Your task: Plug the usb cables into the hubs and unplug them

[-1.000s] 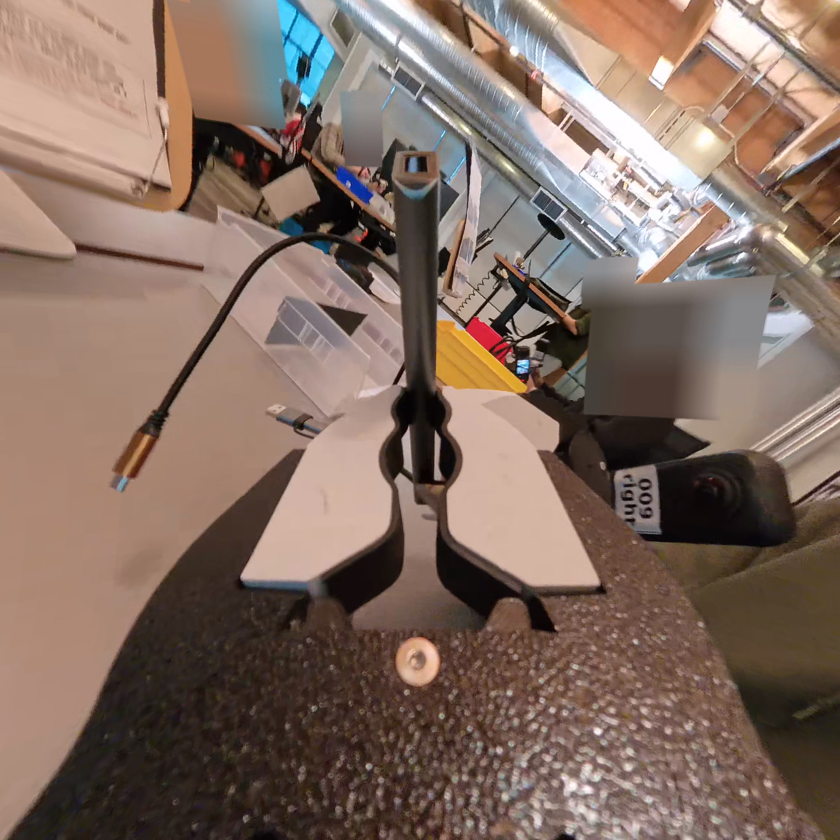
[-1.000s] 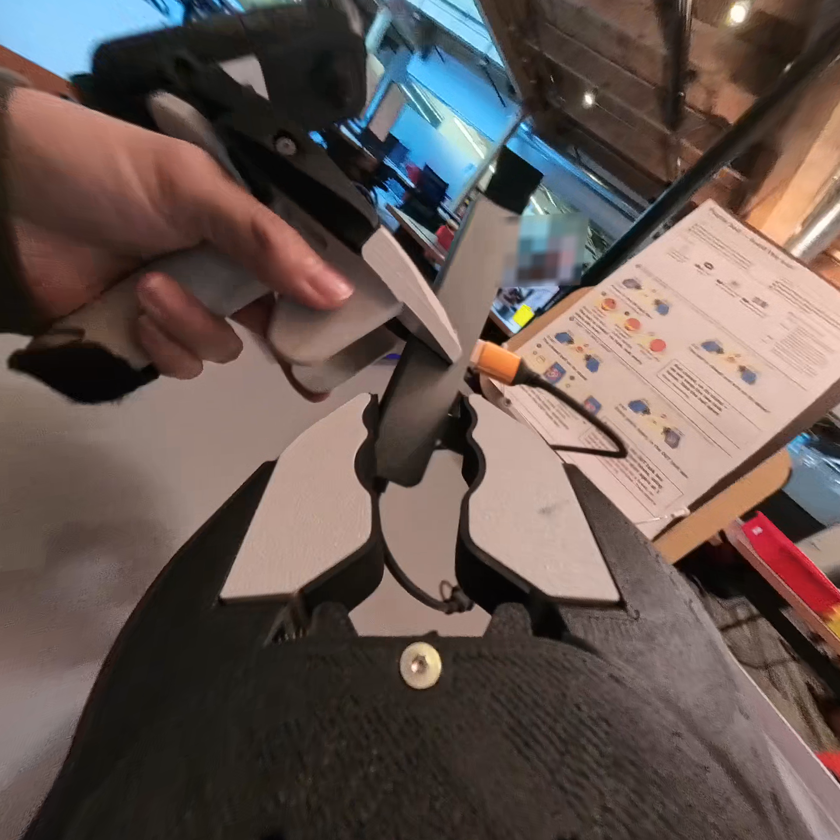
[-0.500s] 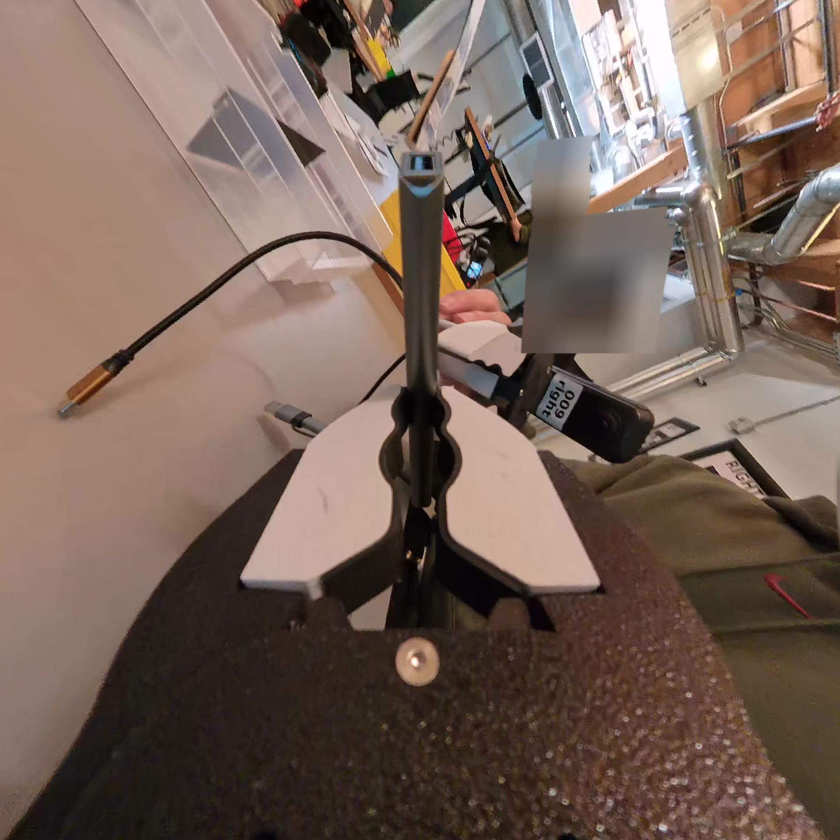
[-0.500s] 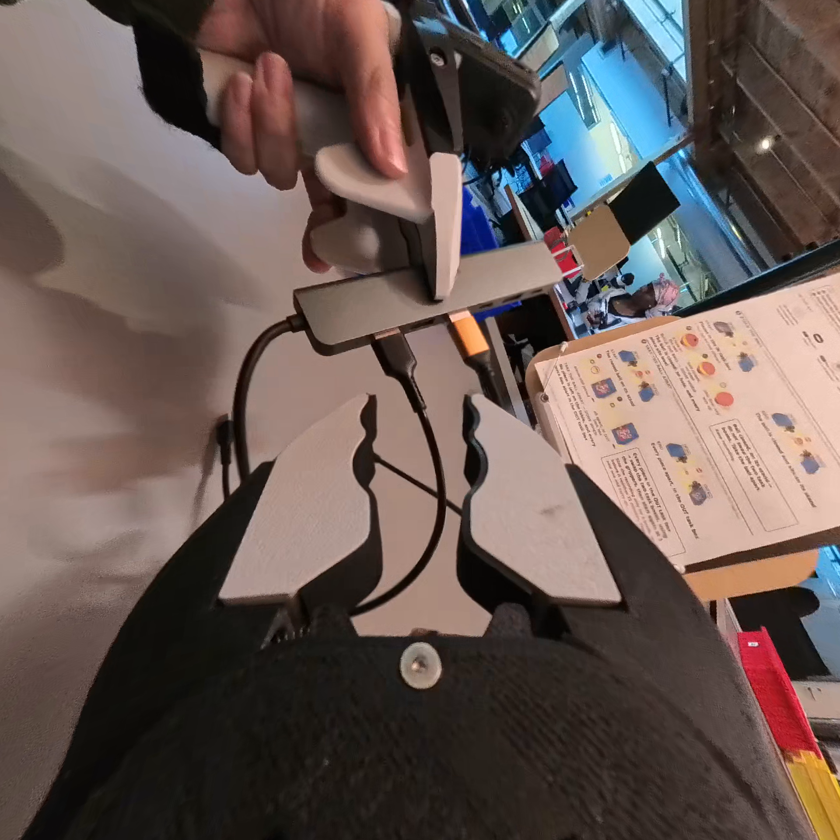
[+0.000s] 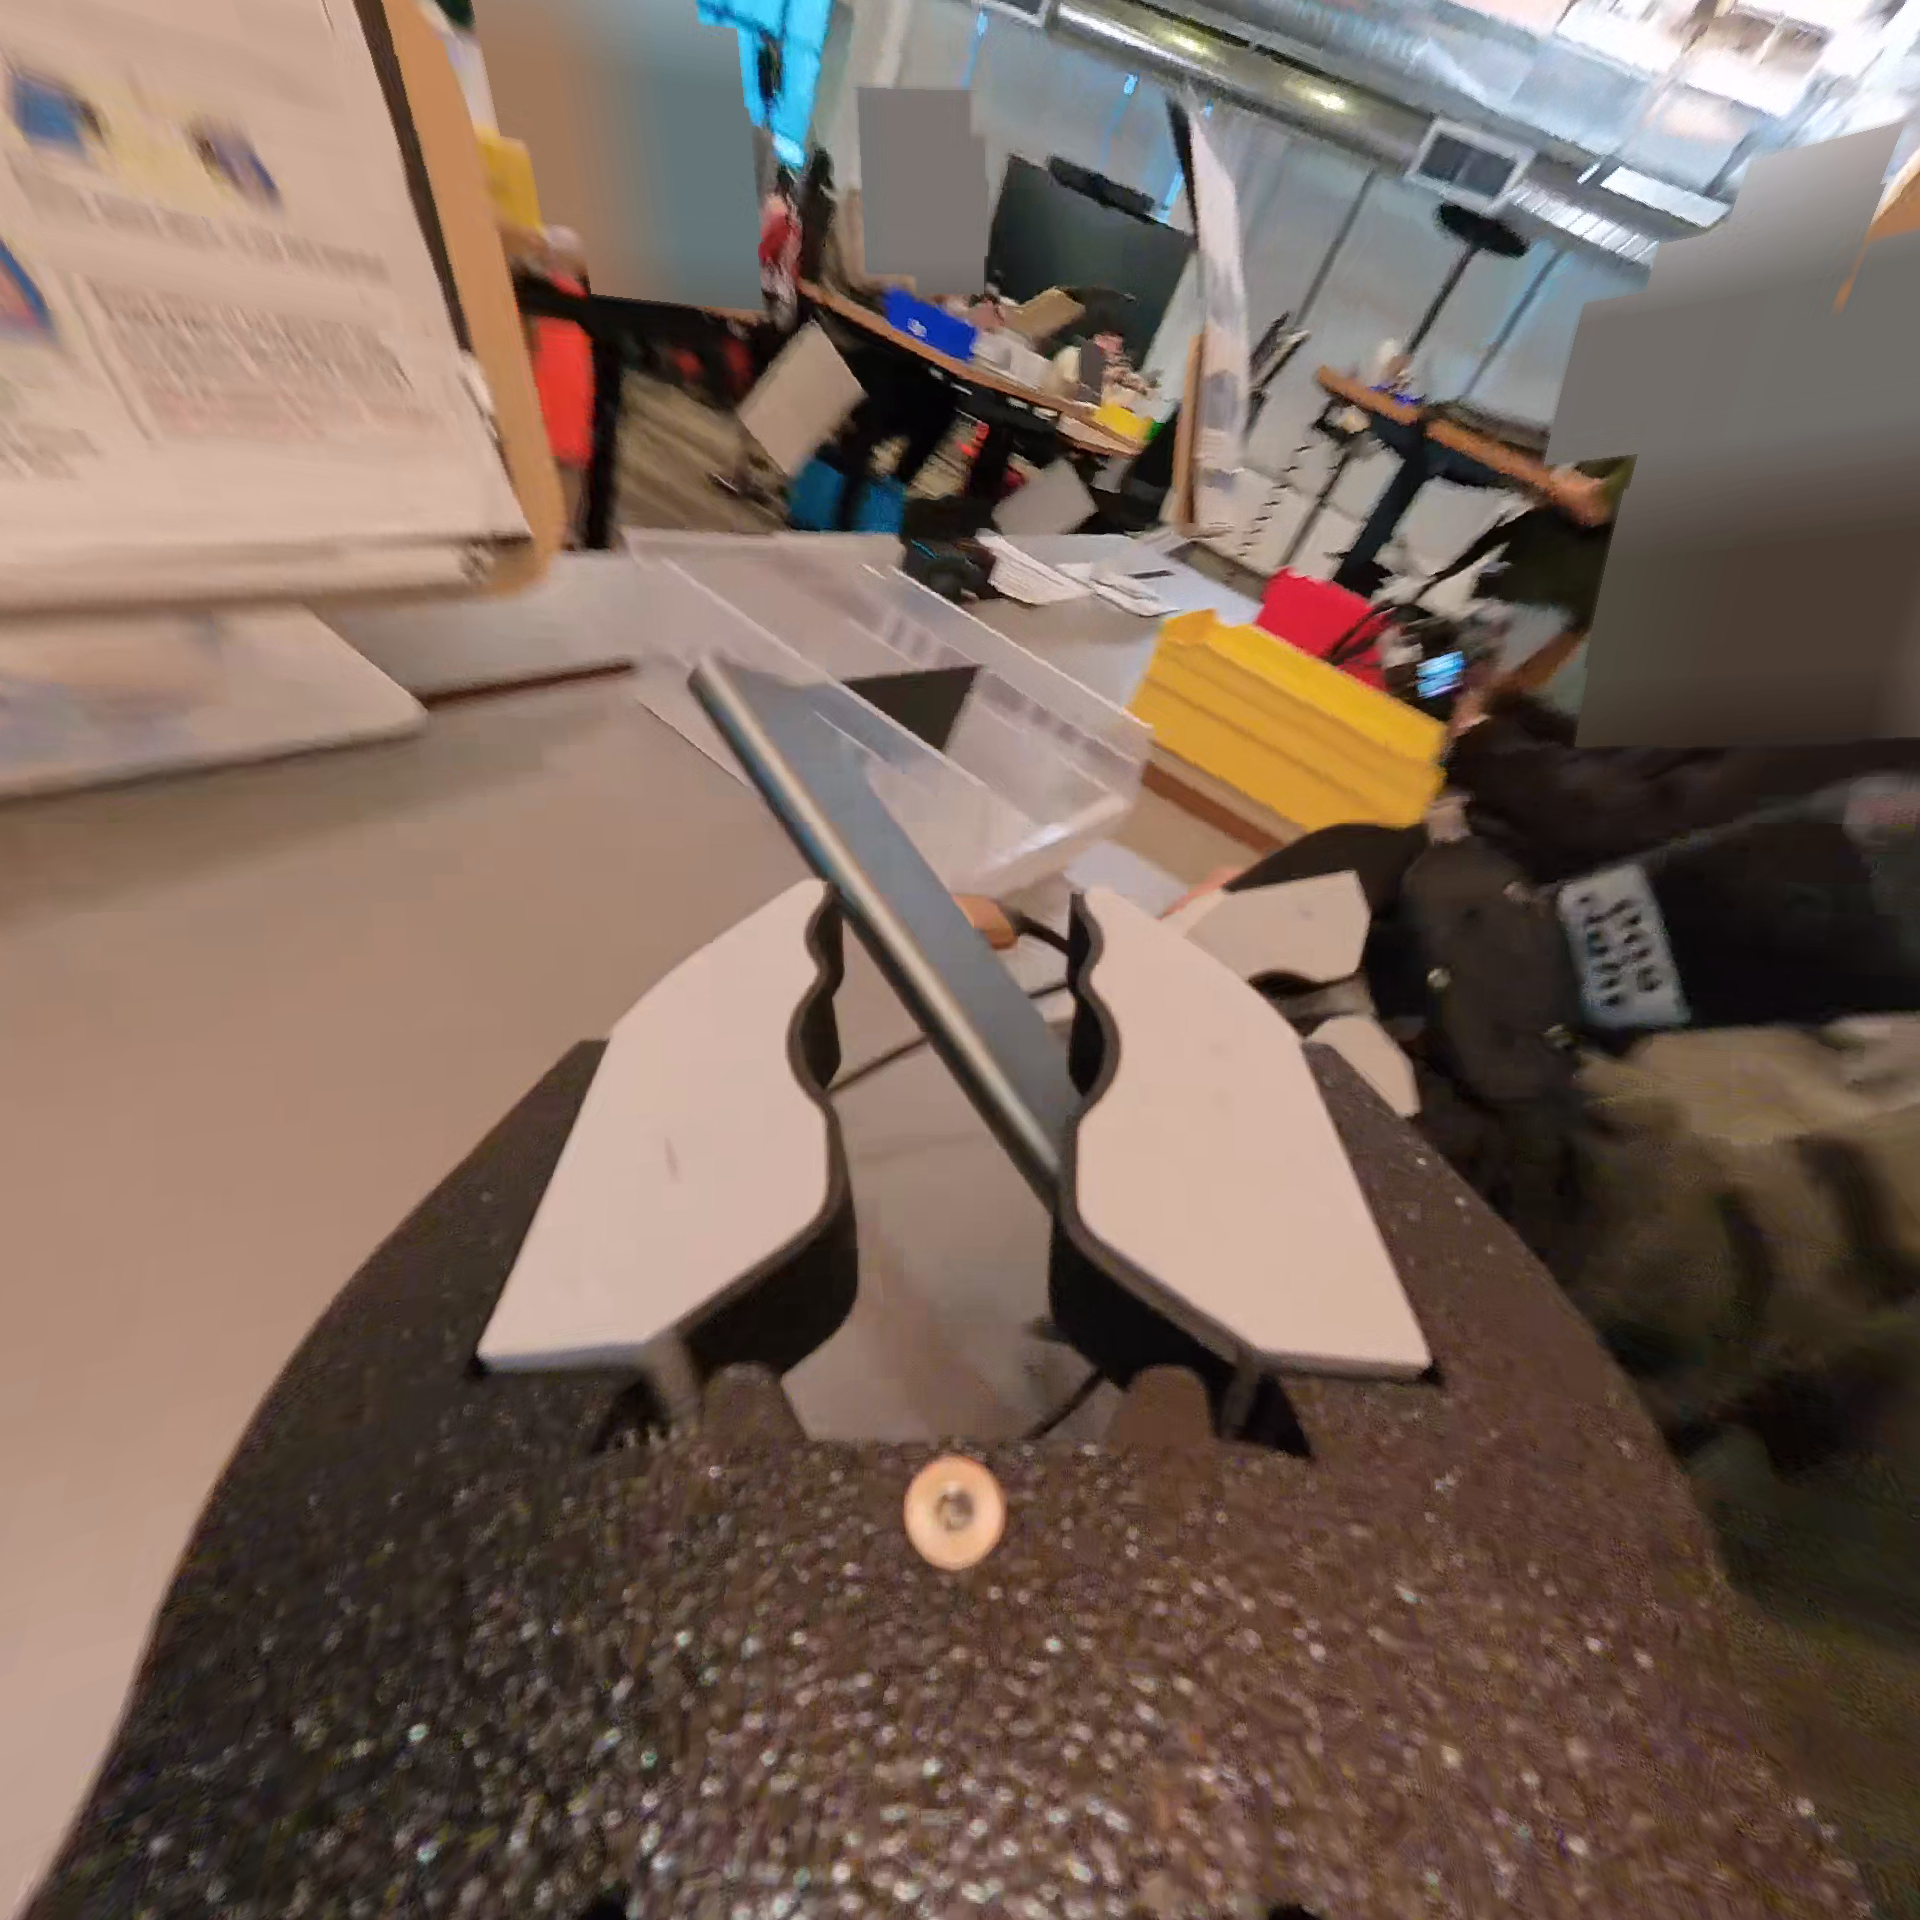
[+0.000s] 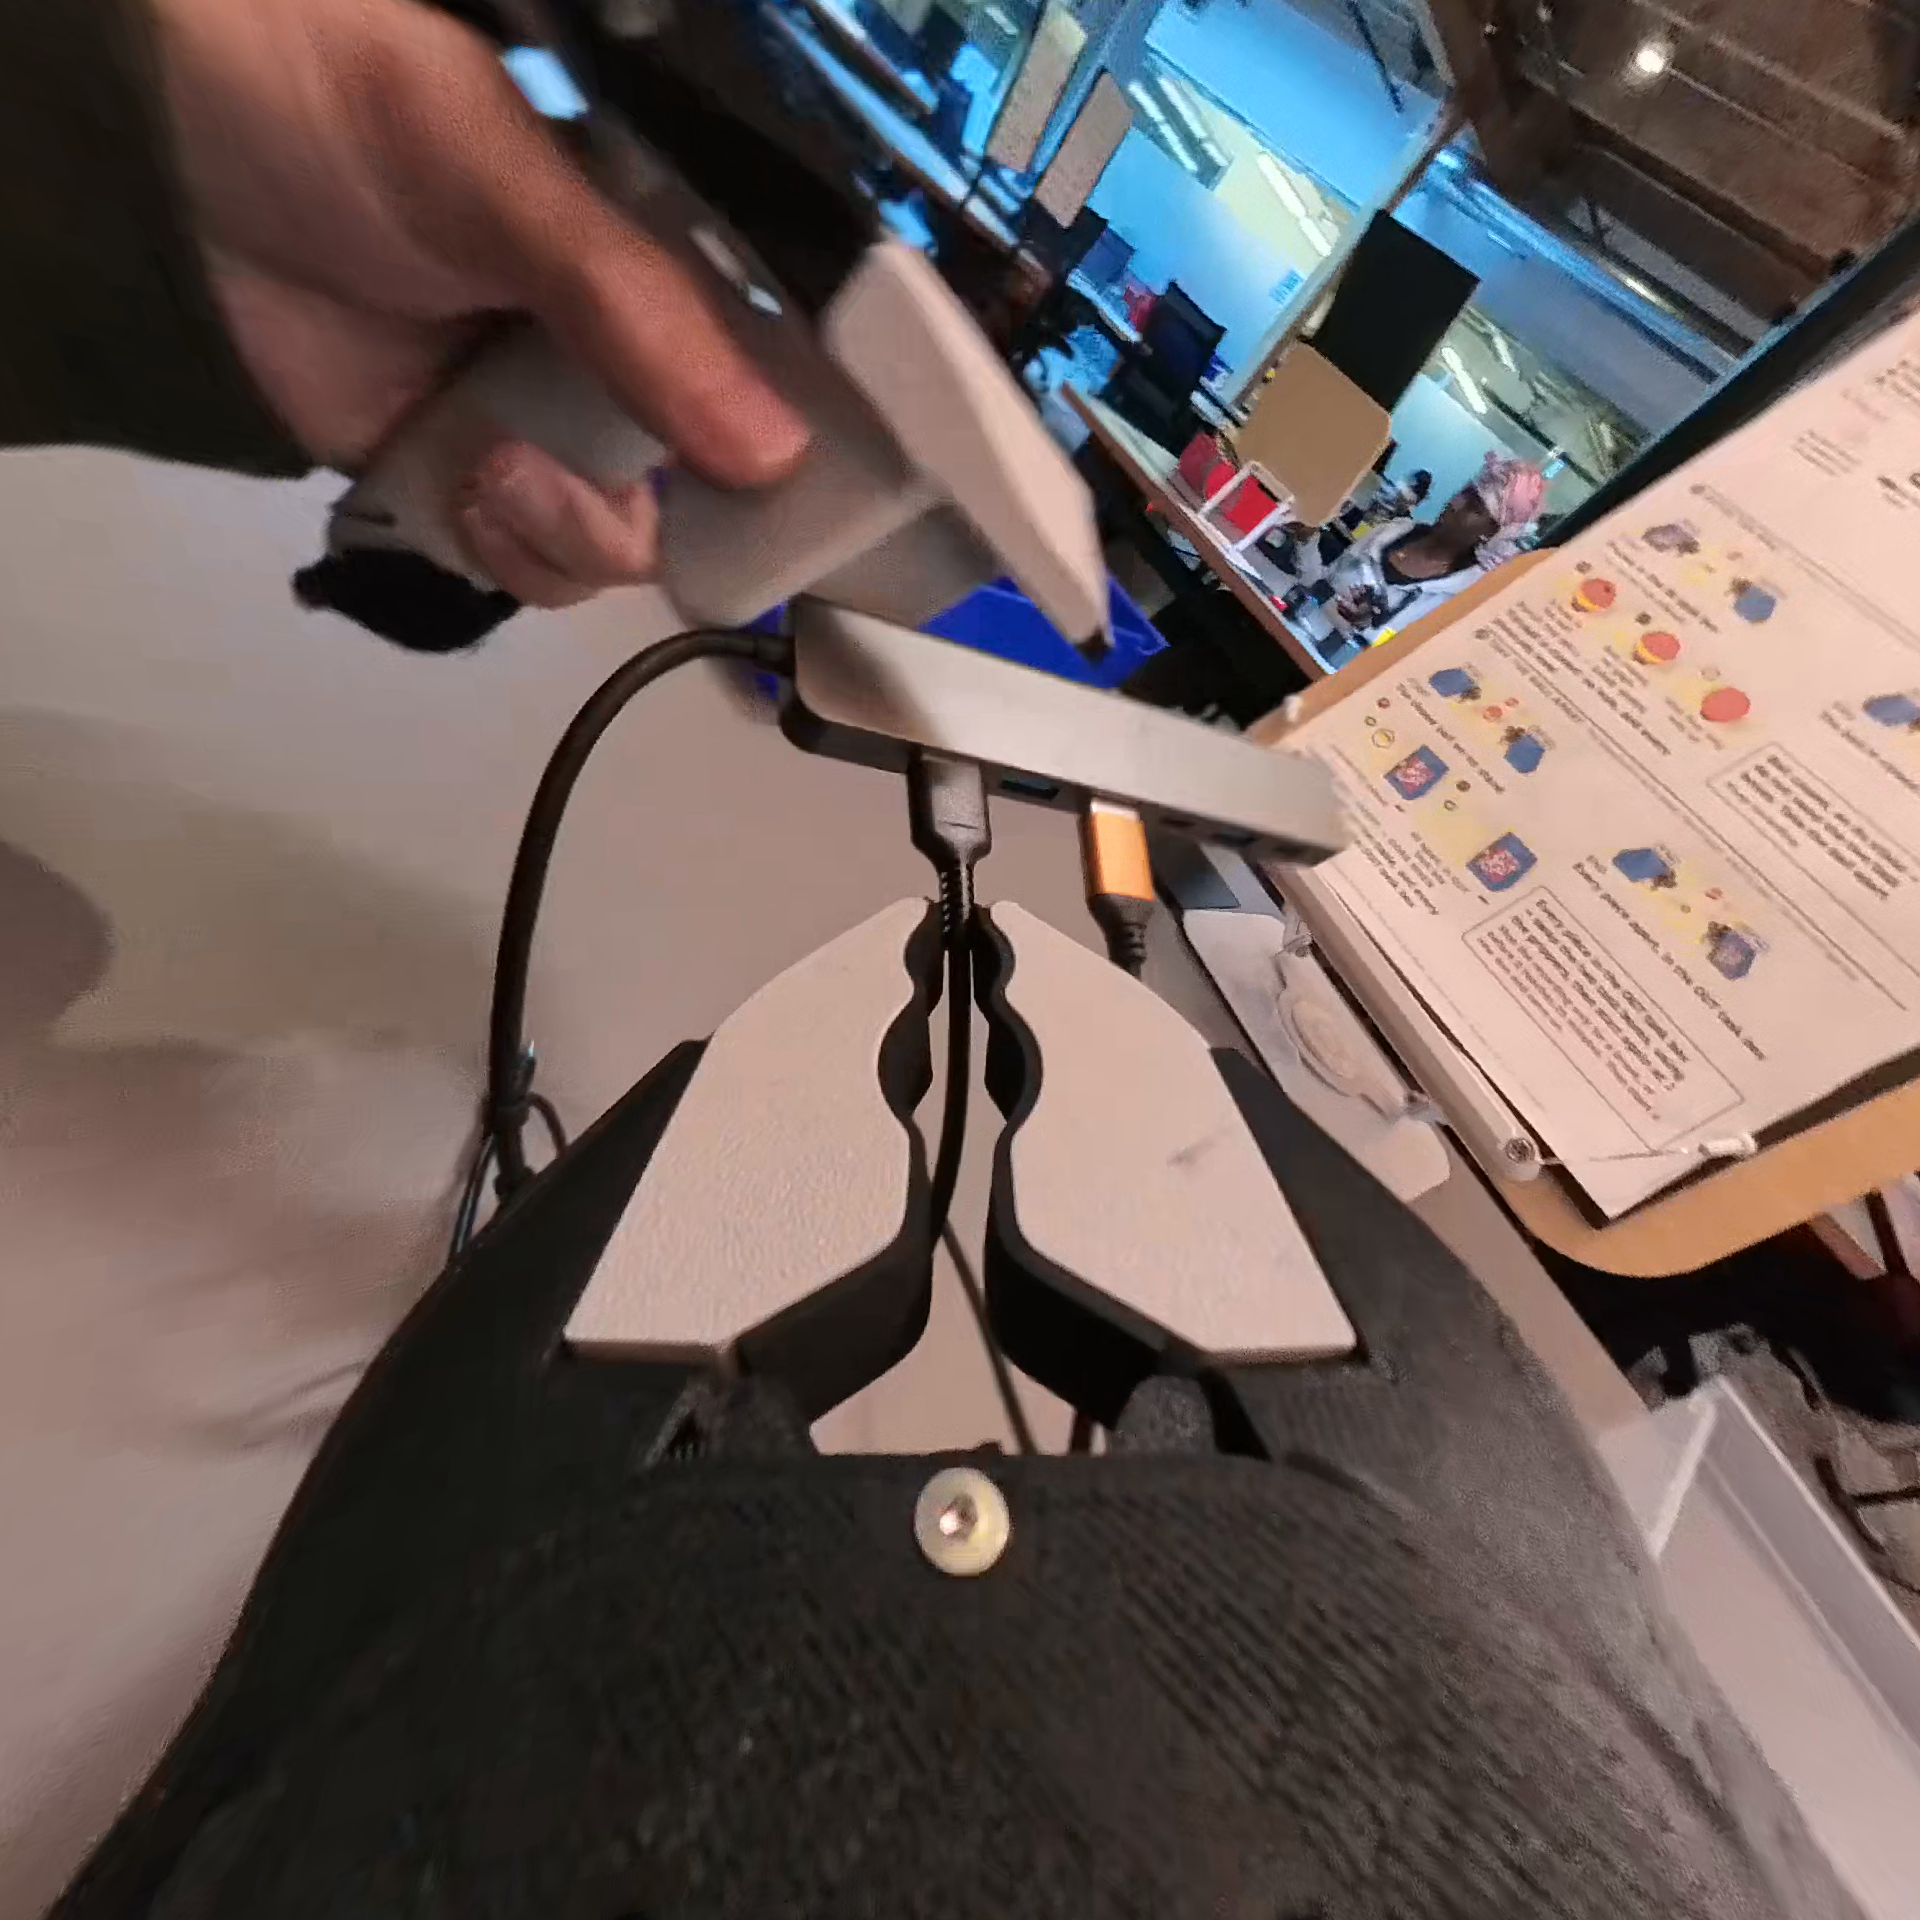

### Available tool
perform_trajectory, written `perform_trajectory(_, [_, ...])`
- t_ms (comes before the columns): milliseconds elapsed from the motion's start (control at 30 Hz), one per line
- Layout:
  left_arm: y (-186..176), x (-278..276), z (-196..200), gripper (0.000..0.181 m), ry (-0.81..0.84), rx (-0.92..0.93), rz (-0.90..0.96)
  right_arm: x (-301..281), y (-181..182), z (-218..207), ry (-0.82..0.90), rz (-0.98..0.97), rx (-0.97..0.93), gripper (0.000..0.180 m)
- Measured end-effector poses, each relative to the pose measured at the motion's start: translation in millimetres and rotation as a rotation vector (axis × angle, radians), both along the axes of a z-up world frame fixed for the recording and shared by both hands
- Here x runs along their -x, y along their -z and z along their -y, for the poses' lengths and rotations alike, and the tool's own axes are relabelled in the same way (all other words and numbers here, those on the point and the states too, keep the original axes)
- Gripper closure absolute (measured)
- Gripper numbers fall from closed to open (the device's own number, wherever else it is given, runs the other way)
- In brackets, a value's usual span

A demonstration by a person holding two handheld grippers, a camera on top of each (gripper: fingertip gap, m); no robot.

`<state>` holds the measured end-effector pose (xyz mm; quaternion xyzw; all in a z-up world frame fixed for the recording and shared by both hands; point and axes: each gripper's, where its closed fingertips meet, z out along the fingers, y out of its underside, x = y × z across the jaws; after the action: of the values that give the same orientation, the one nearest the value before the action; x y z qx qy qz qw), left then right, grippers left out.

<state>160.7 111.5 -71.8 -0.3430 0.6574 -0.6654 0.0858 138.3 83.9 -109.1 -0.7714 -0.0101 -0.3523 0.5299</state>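
My left gripper (image 5: 951, 914) holds a flat grey USB hub (image 5: 883, 883), which lies aslant across its partly spread jaws, up off the table. In the right wrist view the hub (image 6: 1039, 717) hangs level under the left gripper's fingers (image 6: 966, 436), held by a hand. A black USB plug (image 6: 948, 805) and an orange USB plug (image 6: 1117, 852) sit in its near side. My right gripper (image 6: 958, 909) is shut on the black cable (image 6: 951, 1039) just below the black plug. The hub's own black lead (image 6: 540, 831) loops down at the left.
A clipboard with a printed sheet (image 6: 1610, 831) leans at the right, and also shows in the left wrist view (image 5: 208, 312). A clear acrylic tray (image 5: 997, 769) and yellow bins (image 5: 1288, 717) stand beyond the hub. The pale tabletop (image 5: 260, 987) stretches to the left. My hands' fingertips stand some 6 cm from each other.
My right gripper has shut on the black cable under its plug. My left jaws have spread wider, and the hub now lies slanted between them instead of standing straight.
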Motion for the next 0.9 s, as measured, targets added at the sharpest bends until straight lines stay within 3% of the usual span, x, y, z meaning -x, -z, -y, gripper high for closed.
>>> perform_trajectory(67, [0.0, 5.7, -1.8, 0.129, -0.080, -0.111, 0.116, -5.8, -5.6, 4.5, 0.028, -0.011, -0.035, 0.175])
perform_trajectory(167, [10.5, 16.4, 3.2, 0.129, -0.140, -0.294, 0.192, -9.7, -6.6, 6.8, 0.051, 0.021, -0.004, 0.175])
perform_trajectory(267, [29.6, 16.2, 2.9, 0.133, -0.197, -0.441, 0.151, -11.4, -3.6, 4.6, 0.075, 0.048, 0.023, 0.175])
perform_trajectory(333, [34.9, 15.4, 2.1, 0.144, -0.228, -0.426, 0.120, -11.5, -4.3, 4.5, 0.091, 0.051, 0.009, 0.175])
perform_trajectory(467, [36.7, 13.5, 3.7, 0.146, -0.280, -0.331, 0.088, -10.2, -2.5, 3.8, 0.091, 0.039, 0.005, 0.175])
perform_trajectory(733, [41.8, 3.1, 3.7, 0.146, -0.366, -0.372, 0.285, -13.0, -1.4, 4.5, 0.093, -0.001, -0.022, 0.175])
perform_trajectory(900, [28.1, 3.5, 5.6, 0.151, -0.396, -0.274, 0.374, -15.0, -5.0, 8.1, 0.071, -0.082, -0.110, 0.175])
